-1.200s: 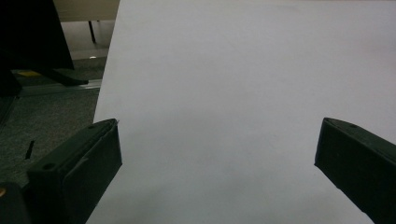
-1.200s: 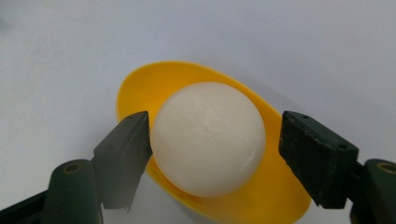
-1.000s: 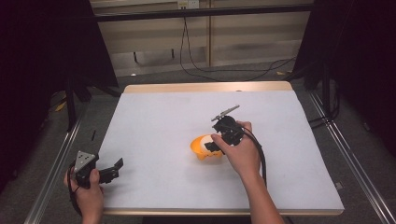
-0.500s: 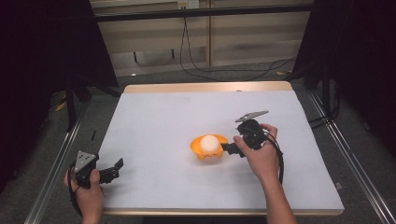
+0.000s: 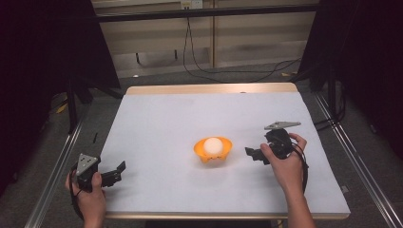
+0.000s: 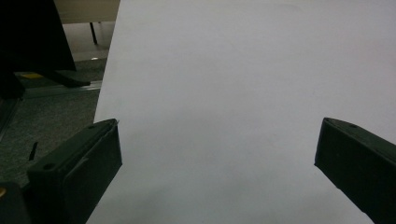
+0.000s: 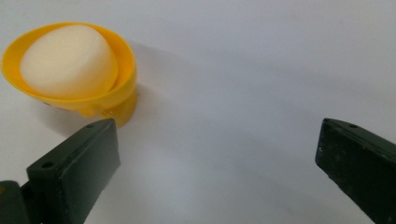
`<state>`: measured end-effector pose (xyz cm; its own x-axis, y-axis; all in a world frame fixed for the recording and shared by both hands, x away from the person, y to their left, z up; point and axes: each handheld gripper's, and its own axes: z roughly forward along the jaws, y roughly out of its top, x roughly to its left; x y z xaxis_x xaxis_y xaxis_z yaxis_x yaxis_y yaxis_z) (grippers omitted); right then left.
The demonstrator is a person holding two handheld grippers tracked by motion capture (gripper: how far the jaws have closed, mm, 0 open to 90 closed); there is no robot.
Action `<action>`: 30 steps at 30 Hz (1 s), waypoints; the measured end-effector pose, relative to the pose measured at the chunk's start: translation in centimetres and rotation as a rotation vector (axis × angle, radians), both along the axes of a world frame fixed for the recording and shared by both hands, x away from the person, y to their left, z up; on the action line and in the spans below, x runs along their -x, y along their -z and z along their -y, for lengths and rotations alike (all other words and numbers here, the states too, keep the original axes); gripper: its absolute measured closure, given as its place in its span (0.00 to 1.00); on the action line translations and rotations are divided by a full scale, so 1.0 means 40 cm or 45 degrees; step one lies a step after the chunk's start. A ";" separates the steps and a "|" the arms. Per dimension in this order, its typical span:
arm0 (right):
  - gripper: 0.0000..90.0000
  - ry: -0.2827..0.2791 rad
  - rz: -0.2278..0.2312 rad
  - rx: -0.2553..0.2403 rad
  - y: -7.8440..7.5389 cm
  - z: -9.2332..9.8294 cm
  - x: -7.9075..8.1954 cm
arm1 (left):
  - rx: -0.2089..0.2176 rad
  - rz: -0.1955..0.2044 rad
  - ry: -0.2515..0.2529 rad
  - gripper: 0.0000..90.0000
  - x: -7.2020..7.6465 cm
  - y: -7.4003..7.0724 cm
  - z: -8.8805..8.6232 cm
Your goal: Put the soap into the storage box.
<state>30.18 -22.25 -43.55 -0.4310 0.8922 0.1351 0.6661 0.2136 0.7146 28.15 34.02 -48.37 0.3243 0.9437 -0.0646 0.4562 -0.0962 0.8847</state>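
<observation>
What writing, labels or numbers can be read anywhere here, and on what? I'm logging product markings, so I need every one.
None can be read.
The orange bowl and the white ball in it are plain.
The white table cover is plain.
The left gripper and right gripper show no marking.
A small pale box on the far rail is too small to tell.

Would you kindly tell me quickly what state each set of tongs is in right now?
Left tongs: open, holding nothing.
Right tongs: open, holding nothing, beside the orange plastic bowl.
</observation>
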 end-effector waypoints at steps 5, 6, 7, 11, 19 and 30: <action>0.00 0.050 0.012 -0.012 0.012 0.048 0.020 | 0.001 0.000 0.001 0.00 0.000 0.000 0.000; 0.00 0.050 0.012 -0.012 0.012 0.048 0.020 | -0.002 0.000 -0.004 0.00 0.000 0.000 0.001; 0.00 0.056 0.012 -0.013 0.013 0.055 0.023 | -0.002 0.000 -0.003 0.00 0.000 0.000 0.001; 0.00 0.103 0.017 -0.032 0.027 0.105 0.046 | -0.002 0.001 -0.003 0.00 0.000 0.000 0.002; 0.00 0.130 0.024 -0.040 0.053 0.149 0.072 | -0.008 0.005 0.000 0.00 0.001 0.000 0.002; 0.00 0.224 0.075 -0.094 0.079 0.263 0.135 | -0.019 0.015 -0.003 0.01 0.003 0.000 0.007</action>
